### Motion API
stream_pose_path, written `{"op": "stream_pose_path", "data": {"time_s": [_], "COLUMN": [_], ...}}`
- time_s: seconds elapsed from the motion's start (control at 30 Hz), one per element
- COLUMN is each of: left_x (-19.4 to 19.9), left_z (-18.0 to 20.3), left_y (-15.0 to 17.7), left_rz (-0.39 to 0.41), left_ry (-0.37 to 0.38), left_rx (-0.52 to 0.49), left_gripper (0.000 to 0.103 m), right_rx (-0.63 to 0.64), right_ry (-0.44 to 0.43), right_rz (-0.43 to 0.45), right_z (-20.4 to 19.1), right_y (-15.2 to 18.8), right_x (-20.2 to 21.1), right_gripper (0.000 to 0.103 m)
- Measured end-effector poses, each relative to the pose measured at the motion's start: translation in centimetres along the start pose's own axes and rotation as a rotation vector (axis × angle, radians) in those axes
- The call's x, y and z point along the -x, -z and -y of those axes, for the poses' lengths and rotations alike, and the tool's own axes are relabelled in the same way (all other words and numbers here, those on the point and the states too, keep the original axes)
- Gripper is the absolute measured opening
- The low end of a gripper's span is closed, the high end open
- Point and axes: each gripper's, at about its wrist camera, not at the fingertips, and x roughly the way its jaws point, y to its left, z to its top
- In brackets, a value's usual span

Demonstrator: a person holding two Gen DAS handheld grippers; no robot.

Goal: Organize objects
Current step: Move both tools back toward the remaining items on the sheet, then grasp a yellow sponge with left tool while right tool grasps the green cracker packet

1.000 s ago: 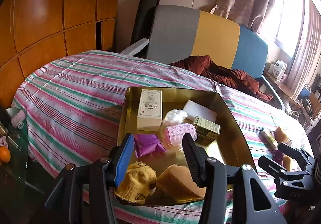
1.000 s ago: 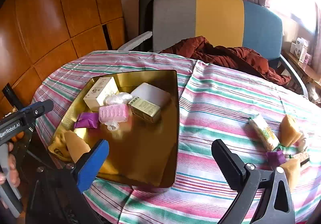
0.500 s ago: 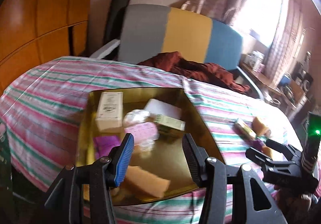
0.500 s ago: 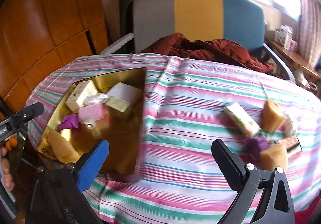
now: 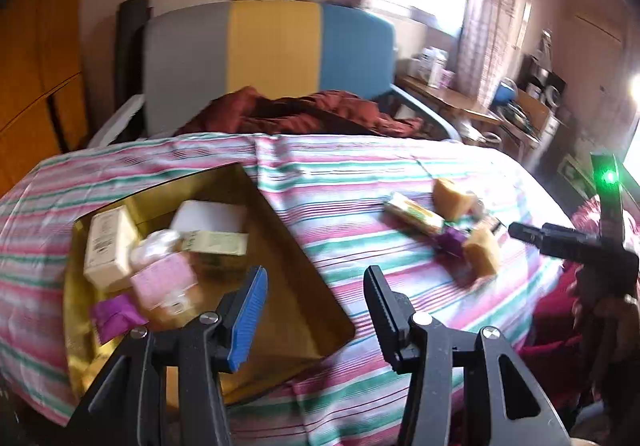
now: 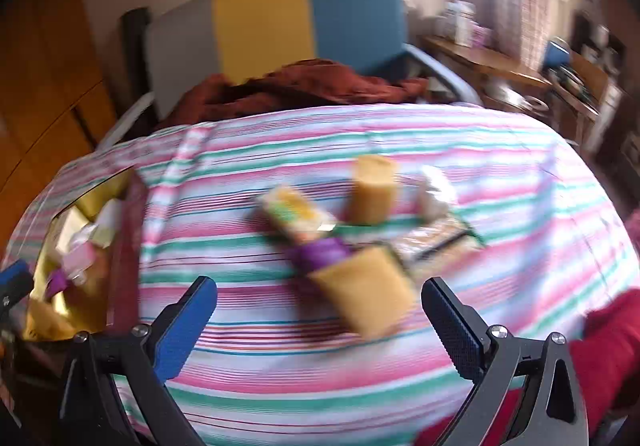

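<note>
Gold-coloured metal makes up the shallow square tray (image 5: 304, 306) that I take as my landmark on the pink, green and white striped tablecloth (image 5: 360, 182). Inside the tray lie a cream rectangular carton (image 5: 105, 246), a flat white box (image 5: 210, 216), a pale green printed carton (image 5: 216, 243), a crumpled white plastic wrapper (image 5: 154, 245), a pink ridged hair roller (image 5: 164, 280) and a purple foil sachet (image 5: 114, 315). My left claw (image 5: 312, 300) hangs above the tray's near right corner, its blue-padded finger (image 5: 248, 314) over the gold floor and its black finger over the cloth; the jaws stand apart with nothing between them. Well to the right of the tray, a loose cluster waits on the cloth: a yellow and green wrapped bar (image 6: 298, 218), an upright tan sponge block (image 6: 374, 188), a second tan sponge block (image 6: 368, 294) lying nearer to me, a small purple packet (image 6: 320, 252) between them, and a clear wrapped piece (image 6: 434, 190), all blurred. My right claw (image 6: 318, 320) hovers over the cloth on that side of the tray, jaws spread wide and released, the near sponge block showing between the fingers but untouched by either. Beyond the tray stands a grey, yellow and blue chair back (image 5: 272, 46) with a rust-red garment (image 5: 304, 112) heaped at its foot.
</note>
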Motion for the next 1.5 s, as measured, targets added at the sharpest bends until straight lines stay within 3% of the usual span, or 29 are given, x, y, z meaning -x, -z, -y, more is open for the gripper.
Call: {"op": "stream_pose_path", "data": {"time_s": [0.17,0.3,0.6,0.73,0.77,1.0,1.2,1.33,1.5], "left_x": [-2.3,-4.3,-8.5,-10.5,-11.2,-14.5,-17.8,-19.8,-18.9], "left_z": [3.2,6.3,14.5,17.1,17.8,22.1,24.7,24.8,23.3], "left_y": [-0.4,-0.7,-0.2,-0.2,-0.2,-0.4,-0.3,-0.3,-0.1], "left_rz": [-0.049,-0.083,-0.142,-0.175,-0.185,-0.198,-0.220,-0.259,-0.223], "left_ry": [0.067,0.134,0.286,0.352,0.355,0.361,0.316,0.307,0.358], "left_rx": [-0.082,-0.153,-0.431,-0.493,-0.512,-0.652,-0.748,-0.721,-0.656], "left_gripper": [0.051,0.051,0.052,0.062,0.067,0.071,0.072,0.063,0.055], "right_rx": [-0.083,-0.169,-0.314,-0.390,-0.413,-0.458,-0.478,-0.485,-0.480], "right_ry": [0.098,0.123,0.046,0.004,-0.014,-0.047,-0.068,-0.079,-0.074], "right_rz": [0.003,-0.017,-0.034,-0.014,-0.009,-0.006,-0.007,-0.020,-0.035], "right_z": [5.1,8.0,10.6,11.7,12.1,12.8,13.1,13.3,13.1], "right_y": [-0.8,-0.9,-0.4,-0.2,-0.1,0.0,0.2,0.2,0.2], "right_x": [0.3,-0.2,-1.4,-1.2,-1.1,-1.5,-1.7,-1.9,-2.2], "right_gripper": [0.103,0.103,0.103,0.103,0.103,0.103,0.103,0.103,0.103]}}
